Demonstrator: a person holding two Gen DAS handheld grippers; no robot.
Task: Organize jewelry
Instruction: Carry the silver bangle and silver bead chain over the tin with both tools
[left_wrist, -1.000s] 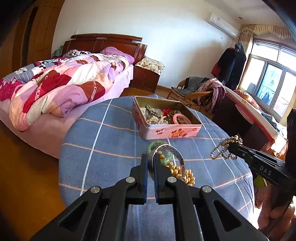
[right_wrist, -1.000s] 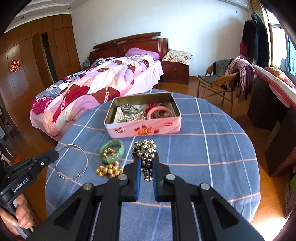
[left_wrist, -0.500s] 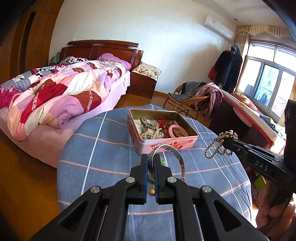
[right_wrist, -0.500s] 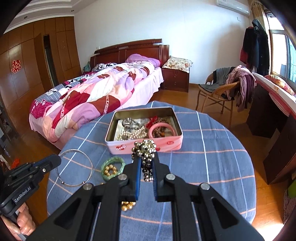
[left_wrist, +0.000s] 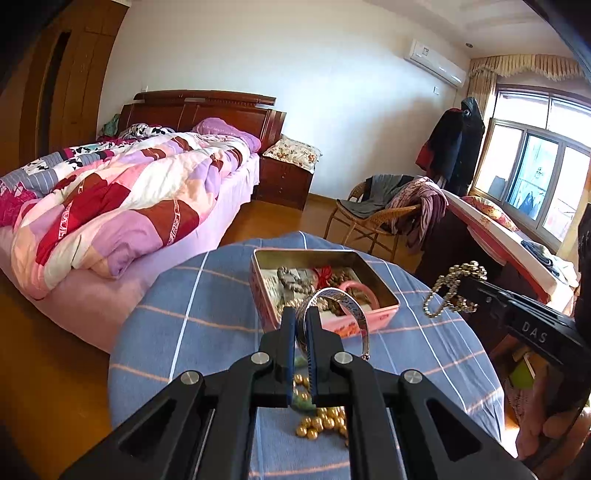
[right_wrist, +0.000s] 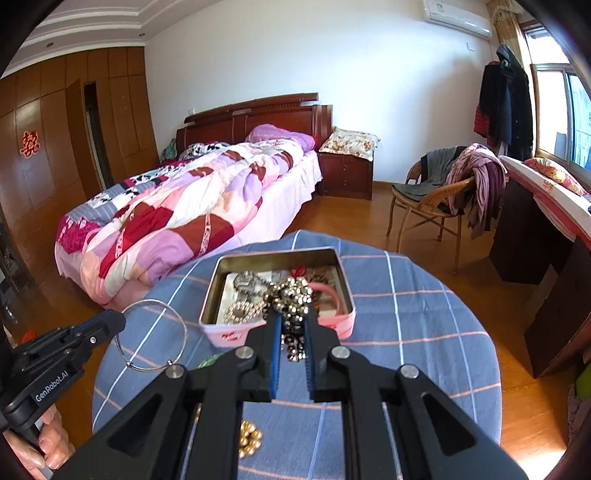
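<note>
Covering the near foreground, a round table (right_wrist: 406, 325) with a blue plaid cloth carries the jewelry; a bed (right_wrist: 192, 218) with a patchwork quilt stands beyond it on the left, and a wicker chair (right_wrist: 424, 206) draped with clothes stands far right. A pink tin box (right_wrist: 343, 321), lid off, sits on the far middle of the table and contains bead strands and a pink bangle (left_wrist: 364, 290). The left claw (left_wrist: 301, 325) is closed on a silver bangle (right_wrist: 151, 336), which hangs raised above the table; in the left wrist view the bangle overlaps the near wall of the tin. The right claw (right_wrist: 291, 325) is closed on a beaded chain bracelet (right_wrist: 291, 295), held raised in front of the tin, with loose loops hanging between its blue pads (right_wrist: 274, 354). Gold beads (left_wrist: 321, 422) lie on the cloth nearest the cameras, just beside a green bangle (left_wrist: 301, 404) that is mostly hidden behind the left claw. A hand (right_wrist: 48, 443) grips the left handle.
</note>
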